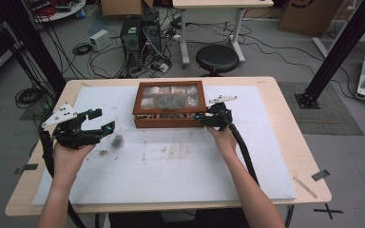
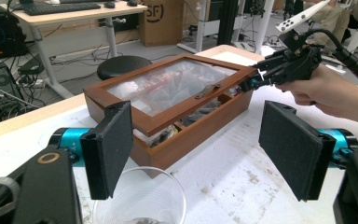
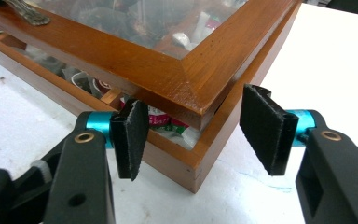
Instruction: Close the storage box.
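Note:
A brown wooden box (image 1: 169, 121) with a glass lid (image 2: 168, 86) stands at the middle back of the white mat. Its lid is lifted a little at the front, and packets show in the gap (image 3: 168, 123). My right gripper (image 1: 201, 118) is open at the box's front right corner, with the lid's corner (image 3: 193, 100) between its spread jaws (image 3: 193, 135). The left gripper view shows that right gripper (image 2: 256, 80) at the lid's edge. My left gripper (image 1: 102, 120) is open left of the box, above a clear plastic cup (image 2: 140, 200) holding something dark (image 1: 118, 141).
The white mat (image 1: 180, 171) covers most of the wooden table (image 1: 294, 142); its front half is bare with faint smudges. A black stool (image 1: 217, 58), computer towers (image 1: 140, 35) and cables lie on the floor behind the table.

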{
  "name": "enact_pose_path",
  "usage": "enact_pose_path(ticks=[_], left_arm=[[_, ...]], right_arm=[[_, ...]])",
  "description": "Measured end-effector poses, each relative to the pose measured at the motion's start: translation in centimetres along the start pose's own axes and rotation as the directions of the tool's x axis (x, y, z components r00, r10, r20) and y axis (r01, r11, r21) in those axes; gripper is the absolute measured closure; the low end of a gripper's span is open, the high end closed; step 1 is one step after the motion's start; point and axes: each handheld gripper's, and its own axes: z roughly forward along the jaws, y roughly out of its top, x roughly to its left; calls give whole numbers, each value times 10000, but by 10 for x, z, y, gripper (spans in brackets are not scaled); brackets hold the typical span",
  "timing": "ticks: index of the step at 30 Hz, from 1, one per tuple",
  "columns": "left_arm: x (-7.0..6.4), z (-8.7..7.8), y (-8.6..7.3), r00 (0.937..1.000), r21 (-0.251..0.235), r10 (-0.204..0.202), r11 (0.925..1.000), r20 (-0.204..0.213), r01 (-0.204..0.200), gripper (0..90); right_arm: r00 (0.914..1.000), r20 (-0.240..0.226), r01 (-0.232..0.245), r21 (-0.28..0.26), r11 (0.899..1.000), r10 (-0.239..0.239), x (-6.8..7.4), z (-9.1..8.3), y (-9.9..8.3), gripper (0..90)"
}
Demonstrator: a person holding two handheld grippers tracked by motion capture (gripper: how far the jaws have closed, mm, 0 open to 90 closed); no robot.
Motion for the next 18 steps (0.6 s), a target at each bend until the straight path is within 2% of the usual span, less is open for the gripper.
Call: enact_pose_path(ticks=[18], left_arm=[[0, -2, 1, 10000, -66, 28, 10000, -12, -28, 261]], right_arm=[[9998, 125, 145, 238, 9996, -148, 5, -5, -9, 433]])
